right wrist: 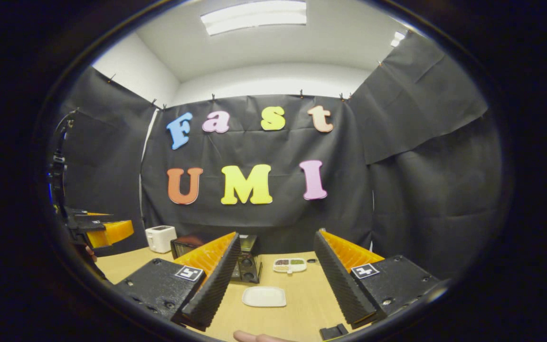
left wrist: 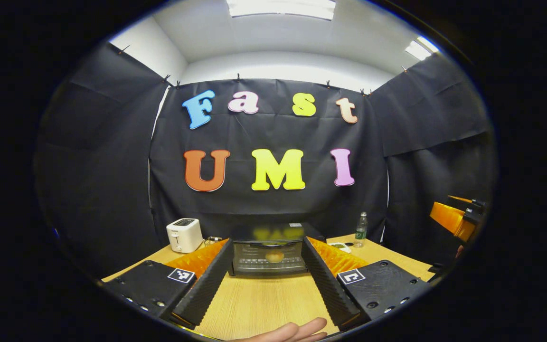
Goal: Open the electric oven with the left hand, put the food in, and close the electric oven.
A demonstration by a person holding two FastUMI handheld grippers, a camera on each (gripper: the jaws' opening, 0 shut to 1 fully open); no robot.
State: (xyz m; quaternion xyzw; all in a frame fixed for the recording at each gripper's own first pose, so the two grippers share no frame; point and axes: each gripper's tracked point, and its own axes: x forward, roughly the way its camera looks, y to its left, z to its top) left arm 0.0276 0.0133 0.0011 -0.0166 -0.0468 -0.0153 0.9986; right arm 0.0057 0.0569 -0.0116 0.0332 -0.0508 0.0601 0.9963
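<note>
Left gripper [left wrist: 268,266] wide open and empty, electric oven [left wrist: 269,251] centred between its fingers with door closed, round food [left wrist: 274,256] dim behind the glass, right gripper [right wrist: 276,275] wide open and empty, white plate [right wrist: 264,296] lower centre, oven partly hidden behind its finger, white toaster [left wrist: 184,234] lower left.

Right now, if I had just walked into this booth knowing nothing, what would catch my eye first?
Probably the left claw, its two ridged fingers spread wide, framing the dark electric oven straight ahead on the wooden table, with a round golden piece of food visible behind its glass door. Next, the white toaster to the oven's left, and, between the right claw fingers, an empty white plate.
</note>
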